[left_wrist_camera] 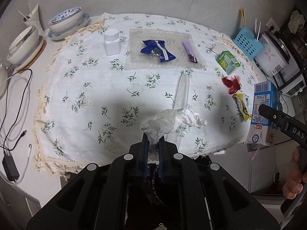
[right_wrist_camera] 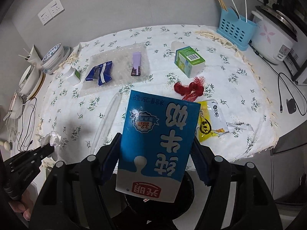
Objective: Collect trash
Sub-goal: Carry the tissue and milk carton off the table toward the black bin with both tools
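- Trash: two pieces are already picked up. A crumpled white tissue (left_wrist_camera: 168, 122) sits pinched between the pads of the left claw (left_wrist_camera: 153, 143), jaws fully closed on it, its loose end flopping forward past the tips.
- A blue milk carton (right_wrist_camera: 157, 145) is clamped across its flat sides by the right claw (right_wrist_camera: 156, 153), jaws spread wide to fit its width. It stands lengthwise along the fingers, print upside down to the camera.
- Both claws tilt steeply down near the front edge of the tabletop (left_wrist_camera: 80, 88). A dark opening shows beneath each, probably the bin; I cannot tell for sure.
- Still ahead of the right claw: yellow sachet (right_wrist_camera: 209, 122) just beside the carton, red net scrap (right_wrist_camera: 190, 89) beyond it, green box (right_wrist_camera: 189, 61) farther off.
- Ahead of the left claw: a clear plastic tube (left_wrist_camera: 181, 94), then a blue wrapper (left_wrist_camera: 157, 50) and purple stick pack (left_wrist_camera: 189, 51) lying on a bubble-wrap sheet (left_wrist_camera: 138, 61).
- White bottle (left_wrist_camera: 111, 42), bowls (left_wrist_camera: 65, 20) and blue cutlery holder (right_wrist_camera: 236, 28) ring the far edge; likely not trash.
- The carton blocks much of the right view.
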Demonstrator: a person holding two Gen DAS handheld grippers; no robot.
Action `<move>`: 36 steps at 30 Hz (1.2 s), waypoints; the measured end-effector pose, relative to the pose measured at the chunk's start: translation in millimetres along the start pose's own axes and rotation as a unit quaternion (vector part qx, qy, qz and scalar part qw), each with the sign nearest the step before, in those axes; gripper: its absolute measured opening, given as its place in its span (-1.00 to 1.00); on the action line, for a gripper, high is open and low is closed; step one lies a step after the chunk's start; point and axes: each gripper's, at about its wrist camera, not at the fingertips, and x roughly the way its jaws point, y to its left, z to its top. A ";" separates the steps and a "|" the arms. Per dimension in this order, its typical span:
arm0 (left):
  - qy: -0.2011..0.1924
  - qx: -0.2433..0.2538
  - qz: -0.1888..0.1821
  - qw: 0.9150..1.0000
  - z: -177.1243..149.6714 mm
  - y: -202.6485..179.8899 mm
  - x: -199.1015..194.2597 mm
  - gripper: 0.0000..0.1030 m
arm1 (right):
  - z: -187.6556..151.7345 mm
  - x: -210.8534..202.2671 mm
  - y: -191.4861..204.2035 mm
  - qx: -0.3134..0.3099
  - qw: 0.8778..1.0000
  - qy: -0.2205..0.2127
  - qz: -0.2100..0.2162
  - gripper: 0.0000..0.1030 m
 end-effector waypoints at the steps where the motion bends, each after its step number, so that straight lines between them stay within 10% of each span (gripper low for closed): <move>1: -0.001 -0.001 0.001 1.000 -3.3 -1.8 -1.7 -0.83 | -3.2 -2.4 -1.1 -0.002 1.000 -0.001 0.001 0.27; 36: 0.003 -0.007 -0.014 1.000 -113.2 -61.3 -4.6 -0.84 | -116.1 -3.2 -53.5 -0.021 1.000 0.023 0.005 0.27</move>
